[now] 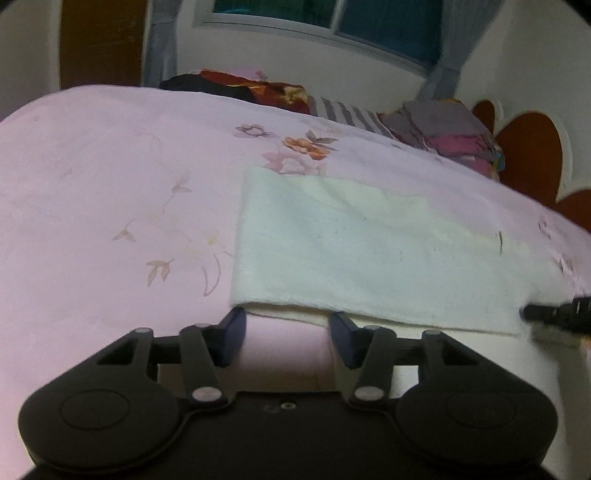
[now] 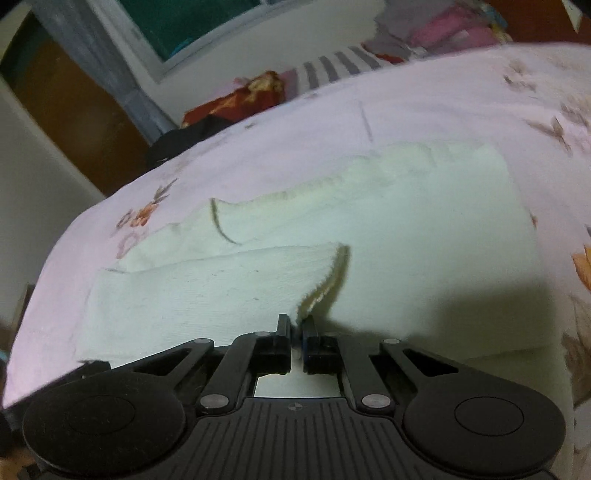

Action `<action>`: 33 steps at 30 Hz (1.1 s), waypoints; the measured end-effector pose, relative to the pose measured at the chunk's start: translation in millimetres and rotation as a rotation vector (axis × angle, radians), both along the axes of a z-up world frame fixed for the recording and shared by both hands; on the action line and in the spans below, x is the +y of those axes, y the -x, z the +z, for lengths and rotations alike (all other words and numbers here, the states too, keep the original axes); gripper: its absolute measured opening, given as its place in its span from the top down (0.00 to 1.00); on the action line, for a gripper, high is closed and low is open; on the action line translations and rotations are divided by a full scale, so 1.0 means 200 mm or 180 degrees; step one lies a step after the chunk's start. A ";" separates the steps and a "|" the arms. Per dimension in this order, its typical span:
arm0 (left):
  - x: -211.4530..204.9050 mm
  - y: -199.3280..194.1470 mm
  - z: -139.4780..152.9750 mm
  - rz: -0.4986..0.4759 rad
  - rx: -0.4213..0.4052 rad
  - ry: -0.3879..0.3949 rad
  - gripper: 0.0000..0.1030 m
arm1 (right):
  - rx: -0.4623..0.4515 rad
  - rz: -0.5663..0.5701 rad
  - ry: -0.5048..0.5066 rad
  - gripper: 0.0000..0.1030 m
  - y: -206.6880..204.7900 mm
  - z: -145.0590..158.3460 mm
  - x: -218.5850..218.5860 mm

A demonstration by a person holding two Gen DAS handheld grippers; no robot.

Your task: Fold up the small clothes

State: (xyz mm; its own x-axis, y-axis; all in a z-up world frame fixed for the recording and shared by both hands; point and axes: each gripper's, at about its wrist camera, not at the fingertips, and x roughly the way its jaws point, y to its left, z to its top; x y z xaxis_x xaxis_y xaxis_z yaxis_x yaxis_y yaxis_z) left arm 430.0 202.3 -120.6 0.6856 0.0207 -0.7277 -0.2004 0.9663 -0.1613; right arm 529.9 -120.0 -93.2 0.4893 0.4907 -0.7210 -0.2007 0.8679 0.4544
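Note:
A small white cloth garment lies flat on the pink floral bedsheet. My left gripper is open, its two fingertips just at the cloth's near left edge with only a strip of that edge and bare sheet between them; the pads do not press on it. In the right wrist view the same white cloth is partly folded over itself. My right gripper is shut on its near edge, and a raised flap stands up from the pinch. A blurred black piece enters the left wrist view at the right edge of the cloth.
A heap of clothes, red, striped and pink, lies along the bed's far side under a window with grey curtains. A brown door stands at the far left. The sheet left of the cloth is bare.

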 end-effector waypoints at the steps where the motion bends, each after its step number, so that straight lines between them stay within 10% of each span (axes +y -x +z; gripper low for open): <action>1: 0.00 -0.01 0.00 -0.0021 -0.0001 -0.0029 0.51 | -0.0063 0.0021 0.0028 0.96 0.01 0.02 0.01; 11: 0.02 -0.03 -0.01 -0.0030 -0.0018 -0.0040 0.58 | -0.0926 -0.0382 0.0065 0.96 0.08 0.39 -0.25; 20: 0.04 0.00 0.06 0.0011 -0.0282 0.0303 0.60 | -0.0847 -0.0467 0.0123 0.96 0.06 0.35 -0.32; 33: -0.03 -0.03 -0.02 -0.0115 -0.0037 0.0114 0.57 | -0.0664 -0.0617 0.0239 0.96 0.06 0.23 -0.46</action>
